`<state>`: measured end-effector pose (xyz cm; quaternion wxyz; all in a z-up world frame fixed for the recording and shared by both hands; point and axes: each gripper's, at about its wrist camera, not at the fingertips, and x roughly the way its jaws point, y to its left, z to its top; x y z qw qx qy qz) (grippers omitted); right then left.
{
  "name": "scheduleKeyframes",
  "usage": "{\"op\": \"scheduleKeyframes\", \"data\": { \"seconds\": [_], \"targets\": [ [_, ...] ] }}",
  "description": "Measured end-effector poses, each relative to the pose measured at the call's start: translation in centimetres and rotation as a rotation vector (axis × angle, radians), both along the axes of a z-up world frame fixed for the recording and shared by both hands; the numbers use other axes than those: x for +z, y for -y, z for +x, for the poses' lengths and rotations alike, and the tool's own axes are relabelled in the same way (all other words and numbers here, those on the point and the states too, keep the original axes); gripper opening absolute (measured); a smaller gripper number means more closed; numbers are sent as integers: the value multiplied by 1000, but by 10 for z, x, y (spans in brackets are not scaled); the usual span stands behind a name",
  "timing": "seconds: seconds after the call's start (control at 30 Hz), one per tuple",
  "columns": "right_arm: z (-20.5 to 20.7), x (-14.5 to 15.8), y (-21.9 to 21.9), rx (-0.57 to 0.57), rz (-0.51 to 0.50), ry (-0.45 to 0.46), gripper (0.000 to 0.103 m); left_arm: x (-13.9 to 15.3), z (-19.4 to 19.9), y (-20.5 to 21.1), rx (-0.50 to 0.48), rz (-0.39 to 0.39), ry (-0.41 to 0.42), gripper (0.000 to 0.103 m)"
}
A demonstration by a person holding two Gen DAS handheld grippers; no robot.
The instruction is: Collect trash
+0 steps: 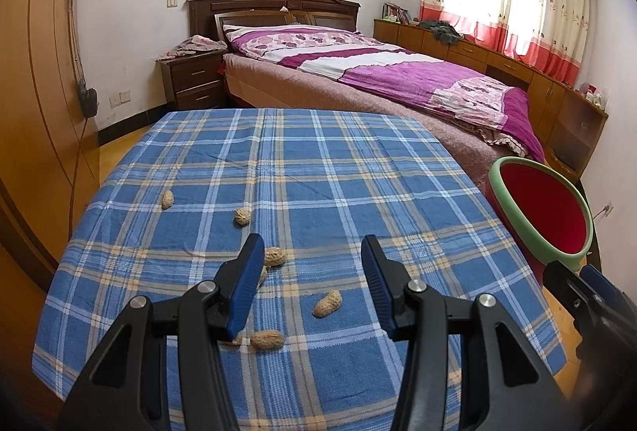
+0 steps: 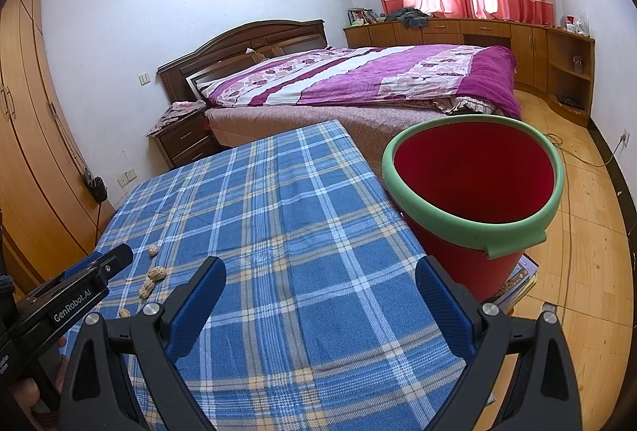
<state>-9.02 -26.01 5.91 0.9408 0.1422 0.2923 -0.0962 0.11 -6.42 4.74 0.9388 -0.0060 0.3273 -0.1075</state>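
Several peanut shells lie on the blue plaid tablecloth (image 1: 318, 168). One peanut shell (image 1: 327, 303) lies between my left gripper's fingers, another (image 1: 267, 339) beside the left finger. My left gripper (image 1: 312, 252) is open and empty, low over the shells. A red bucket with a green rim (image 2: 473, 188) stands off the table's right edge; it also shows in the left wrist view (image 1: 541, 208). My right gripper (image 2: 320, 274) is open and empty above the cloth, left of the bucket. Shells (image 2: 156, 273) show at its left.
A bed with a purple quilt (image 1: 398, 73) stands behind the table. A nightstand (image 1: 195, 80) is at its left, a wardrobe (image 1: 36, 92) along the left wall, low cabinets (image 2: 517, 33) under the window. A cable (image 2: 573, 160) lies on the wooden floor.
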Motion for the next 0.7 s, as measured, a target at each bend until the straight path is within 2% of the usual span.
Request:
{"op": "scheduleKeyframes", "data": {
  "seconds": [0.7],
  "targets": [
    [0,0,0,-3,1,7,98,7,3,-6,11,7,23,51]
  ]
}}
